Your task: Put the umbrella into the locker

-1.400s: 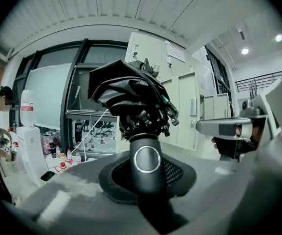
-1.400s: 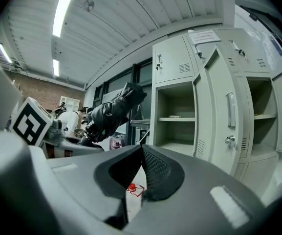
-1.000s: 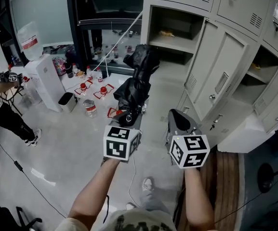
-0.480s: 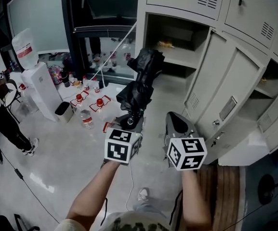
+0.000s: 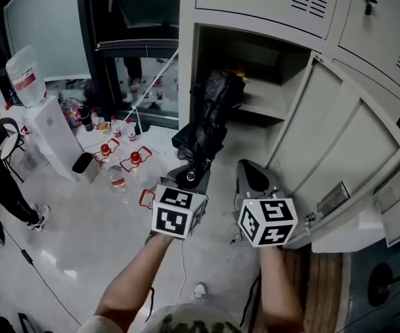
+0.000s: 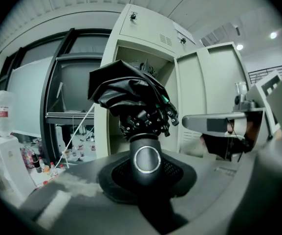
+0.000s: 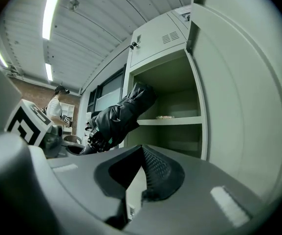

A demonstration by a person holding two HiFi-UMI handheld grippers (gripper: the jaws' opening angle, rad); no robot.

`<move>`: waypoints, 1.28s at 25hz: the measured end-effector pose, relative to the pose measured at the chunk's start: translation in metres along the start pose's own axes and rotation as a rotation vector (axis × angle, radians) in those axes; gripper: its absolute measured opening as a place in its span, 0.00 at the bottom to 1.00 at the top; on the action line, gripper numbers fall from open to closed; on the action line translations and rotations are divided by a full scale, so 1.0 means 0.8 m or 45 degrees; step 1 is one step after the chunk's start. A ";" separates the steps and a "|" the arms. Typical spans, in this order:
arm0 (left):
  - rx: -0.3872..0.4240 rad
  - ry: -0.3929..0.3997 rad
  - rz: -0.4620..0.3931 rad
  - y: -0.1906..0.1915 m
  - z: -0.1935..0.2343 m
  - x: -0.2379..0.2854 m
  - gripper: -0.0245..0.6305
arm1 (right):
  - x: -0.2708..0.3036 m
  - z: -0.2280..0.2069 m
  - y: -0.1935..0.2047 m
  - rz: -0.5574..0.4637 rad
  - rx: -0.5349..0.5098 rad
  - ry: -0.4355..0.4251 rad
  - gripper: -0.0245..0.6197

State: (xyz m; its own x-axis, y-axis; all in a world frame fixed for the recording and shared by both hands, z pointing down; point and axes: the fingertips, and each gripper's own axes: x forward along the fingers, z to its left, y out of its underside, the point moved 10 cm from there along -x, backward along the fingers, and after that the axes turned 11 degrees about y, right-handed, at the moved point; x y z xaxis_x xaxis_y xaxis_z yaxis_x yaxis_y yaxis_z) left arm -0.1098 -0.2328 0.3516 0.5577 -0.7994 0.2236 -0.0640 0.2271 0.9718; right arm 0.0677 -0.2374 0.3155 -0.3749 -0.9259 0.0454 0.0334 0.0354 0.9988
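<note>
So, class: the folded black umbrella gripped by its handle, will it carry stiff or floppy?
Probably stiff along its shaft: the umbrella stands out from the left gripper without sagging. Its loose, bunched canopy likely flops and snags. Held only at the handle, it may lever downward.

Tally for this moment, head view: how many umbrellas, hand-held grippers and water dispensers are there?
umbrella: 1
grippers: 2 (left gripper, right gripper)
water dispenser: 1
Total: 4
</note>
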 end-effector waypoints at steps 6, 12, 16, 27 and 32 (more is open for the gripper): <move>0.011 0.006 0.012 -0.012 0.004 0.029 0.17 | 0.028 -0.017 -0.005 -0.010 0.007 -0.025 0.03; 0.017 0.034 0.009 -0.013 0.008 0.038 0.17 | 0.036 -0.018 -0.002 -0.005 0.010 -0.007 0.03; 0.037 0.085 0.025 -0.011 0.014 0.040 0.17 | 0.039 -0.017 -0.006 -0.006 0.008 0.047 0.03; 0.054 0.250 0.079 0.019 0.017 0.009 0.17 | 0.020 0.006 -0.003 0.004 0.015 0.222 0.03; 0.080 0.319 0.142 0.045 0.011 -0.008 0.17 | 0.008 0.017 -0.003 -0.006 0.045 0.288 0.03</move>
State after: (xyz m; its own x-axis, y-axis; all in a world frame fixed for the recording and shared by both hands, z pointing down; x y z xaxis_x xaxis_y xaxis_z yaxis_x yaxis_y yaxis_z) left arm -0.1233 -0.2241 0.3860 0.7312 -0.6069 0.3116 -0.1834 0.2650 0.9466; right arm 0.0531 -0.2381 0.3134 -0.1575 -0.9867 0.0393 -0.0023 0.0401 0.9992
